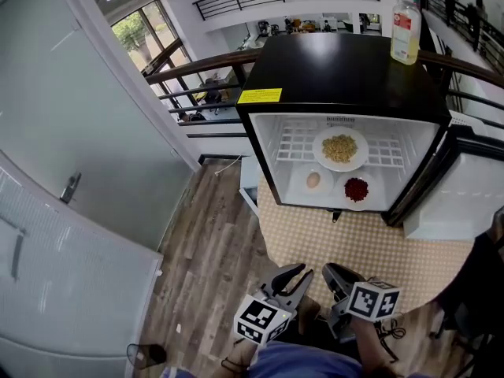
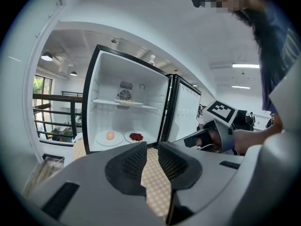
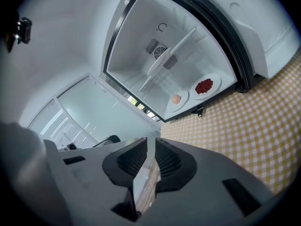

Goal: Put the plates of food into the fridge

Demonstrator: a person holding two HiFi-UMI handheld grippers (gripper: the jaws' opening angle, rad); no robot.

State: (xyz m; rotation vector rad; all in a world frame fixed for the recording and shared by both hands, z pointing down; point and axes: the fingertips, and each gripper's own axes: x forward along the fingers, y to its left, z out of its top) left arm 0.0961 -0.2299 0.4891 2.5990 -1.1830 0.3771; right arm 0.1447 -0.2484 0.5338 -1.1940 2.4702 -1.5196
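Wood-plank floor (image 1: 209, 246) beside a frosted glass partition (image 1: 79, 124); balcony railing (image 1: 197, 68) beyond, far left. Round table (image 1: 354, 246) under a yellow checked cloth; carries a small black fridge (image 1: 339, 73), its door (image 1: 461, 191) swung open to the right. Clear bottle (image 1: 405, 26) upright on the fridge top, far right corner. Inside the fridge, three white plates: plate of pale grains (image 1: 340, 149) on the wire shelf (image 1: 295, 142), right of centre; plate with a tan egg-shaped item (image 1: 313, 180) on the fridge floor, left; plate of red food (image 1: 356, 189) just beside it, right. Left gripper (image 1: 293, 278) low at the table's near edge, well apart from the fridge; jaws narrowly apart, checked cloth showing through the gap, nothing gripped. Right gripper (image 1: 344, 280) just beside it to the right; jaws likewise parted by a slim gap, holding nothing; points toward the open fridge, all three plates visible ahead in both gripper views.
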